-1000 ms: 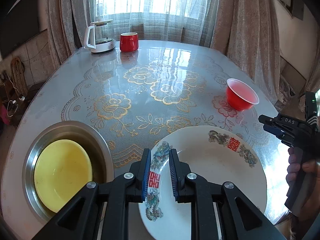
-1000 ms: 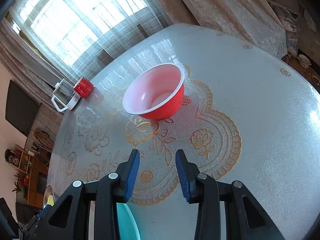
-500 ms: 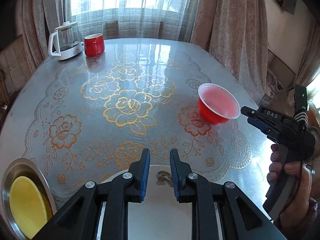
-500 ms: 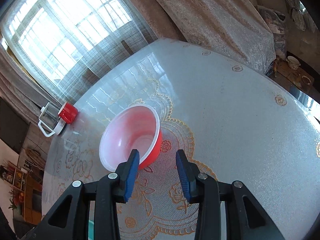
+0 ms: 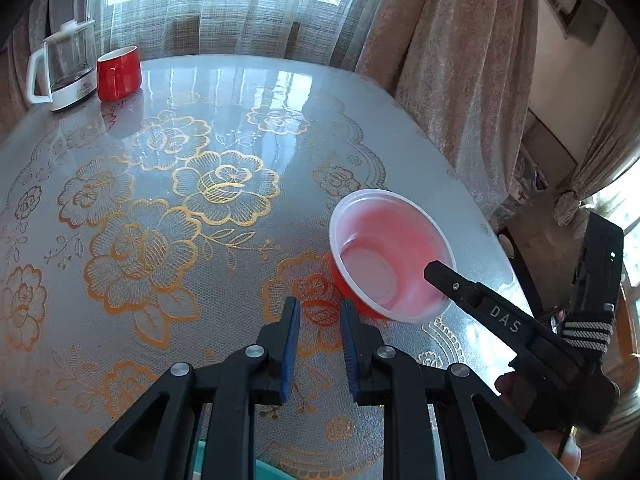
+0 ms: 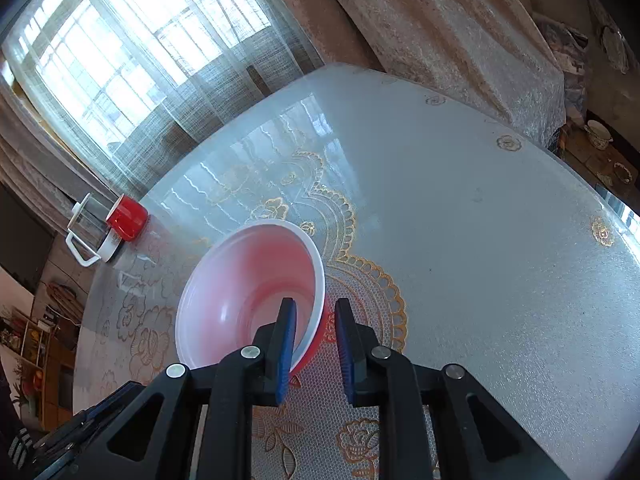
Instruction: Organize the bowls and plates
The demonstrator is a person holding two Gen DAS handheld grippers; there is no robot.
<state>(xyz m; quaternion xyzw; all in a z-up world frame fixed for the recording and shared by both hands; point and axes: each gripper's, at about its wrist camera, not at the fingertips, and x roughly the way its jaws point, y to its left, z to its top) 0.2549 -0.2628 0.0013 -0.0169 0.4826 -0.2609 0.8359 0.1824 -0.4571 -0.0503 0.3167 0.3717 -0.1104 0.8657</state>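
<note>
Right claw (image 6: 314, 344) stands parted around the near rim of the red bowl (image 6: 248, 296), 1 blue pad (image 6: 286, 344) inside the white interior and the other outside the red wall, not yet pinched. Left claw (image 5: 318, 344) hovers narrowly open above the table (image 5: 160, 200), holding nothing, its tips just beside the same bowl (image 5: 390, 264). That bowl sits near the table's right edge. At the far left corner, a red mug (image 5: 119, 73) touches a glass kettle (image 5: 64, 68). Curtains (image 5: 448, 60) hang beyond the far edge.
</note>
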